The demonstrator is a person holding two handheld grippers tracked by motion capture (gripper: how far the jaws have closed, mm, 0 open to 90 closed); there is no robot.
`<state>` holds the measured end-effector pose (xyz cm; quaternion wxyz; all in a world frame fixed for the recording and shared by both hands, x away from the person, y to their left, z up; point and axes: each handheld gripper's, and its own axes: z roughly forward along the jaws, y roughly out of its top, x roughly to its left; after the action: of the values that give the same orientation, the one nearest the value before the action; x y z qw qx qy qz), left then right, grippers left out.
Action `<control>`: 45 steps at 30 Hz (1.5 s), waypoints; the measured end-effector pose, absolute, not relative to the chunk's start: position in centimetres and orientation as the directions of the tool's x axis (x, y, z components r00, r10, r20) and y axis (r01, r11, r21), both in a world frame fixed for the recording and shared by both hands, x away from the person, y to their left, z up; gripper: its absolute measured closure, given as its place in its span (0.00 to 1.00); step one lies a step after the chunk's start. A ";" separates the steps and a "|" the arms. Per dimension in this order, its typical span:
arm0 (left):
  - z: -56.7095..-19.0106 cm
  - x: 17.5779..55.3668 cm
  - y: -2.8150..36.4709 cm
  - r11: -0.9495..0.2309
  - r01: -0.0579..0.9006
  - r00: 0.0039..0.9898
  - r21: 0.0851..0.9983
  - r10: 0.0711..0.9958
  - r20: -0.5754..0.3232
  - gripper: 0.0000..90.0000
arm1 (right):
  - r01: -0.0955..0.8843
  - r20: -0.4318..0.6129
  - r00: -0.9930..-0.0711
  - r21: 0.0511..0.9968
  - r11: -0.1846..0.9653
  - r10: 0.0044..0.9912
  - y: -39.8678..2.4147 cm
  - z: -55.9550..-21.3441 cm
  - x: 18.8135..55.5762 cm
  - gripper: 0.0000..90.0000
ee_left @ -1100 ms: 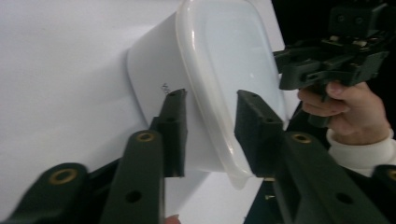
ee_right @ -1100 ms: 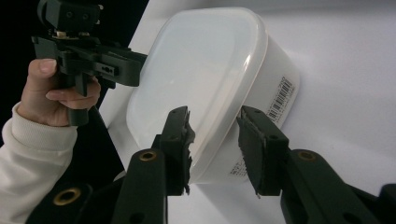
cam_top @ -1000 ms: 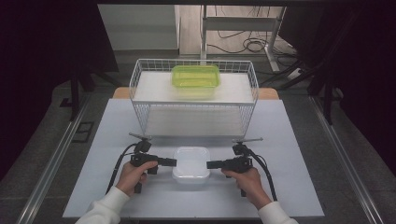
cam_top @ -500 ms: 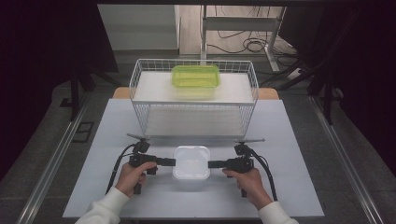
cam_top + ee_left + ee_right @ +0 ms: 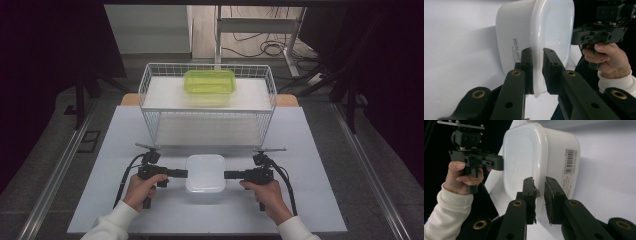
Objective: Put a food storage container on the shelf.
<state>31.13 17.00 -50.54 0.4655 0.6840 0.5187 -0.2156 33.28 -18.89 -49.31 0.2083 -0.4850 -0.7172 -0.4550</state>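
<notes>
A white lidded container (image 5: 205, 173) is held between the 2 grippers over the white table (image 5: 100, 135). The left gripper (image 5: 537, 71) is nearly closed, its jaws pinched on the container's left rim. The right gripper (image 5: 539, 196) is likewise clamped on the opposite rim. Printed lettering is seen on the container wall beside the left gripper's jaws, and a barcode label beside the right gripper's. Beyond both grippers, a white wire basket (image 5: 150, 82) is seen, with a green container (image 5: 209, 82) in it.
</notes>
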 end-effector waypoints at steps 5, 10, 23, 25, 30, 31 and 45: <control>-50.3 31.0 16.9 -0.044 0.903 0.386 0.427 0.518 -0.763 0.89 | 0.877 0.729 -0.457 0.465 0.122 0.509 -18.9 -49.2 33.3 0.88; -50.1 30.9 16.7 -0.056 0.892 0.407 0.448 0.528 -0.745 0.89 | 0.862 0.708 -0.482 0.488 0.135 0.516 -18.9 -48.8 33.2 0.88; -48.9 30.6 16.5 -0.057 0.865 0.450 0.498 0.528 -0.720 0.89 | 0.832 0.679 -0.525 0.536 0.143 0.514 -19.1 -47.8 33.1 0.88; -48.7 30.5 16.5 -0.059 0.861 0.456 0.505 0.529 -0.715 0.89 | 0.829 0.675 -0.529 0.540 0.144 0.514 -19.2 -47.7 33.0 0.88; -48.3 30.4 16.5 -0.059 0.848 0.476 0.528 0.525 -0.706 0.89 | 0.823 0.671 -0.538 0.550 0.144 0.510 -19.2 -47.4 33.0 0.89; -48.2 30.4 16.5 -0.064 0.846 0.479 0.529 0.525 -0.703 0.89 | 0.821 0.670 -0.541 0.553 0.145 0.509 -19.2 -47.3 33.0 0.89; -46.8 30.3 16.5 -0.066 0.812 0.526 0.581 0.517 -0.676 0.90 | 0.785 0.632 -0.583 0.599 0.155 0.512 -19.3 -46.3 32.9 0.88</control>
<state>30.28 16.47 -46.78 0.5014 0.7151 0.4644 -0.1470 32.93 -19.32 -46.28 0.1415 -0.4343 -0.7465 -0.4838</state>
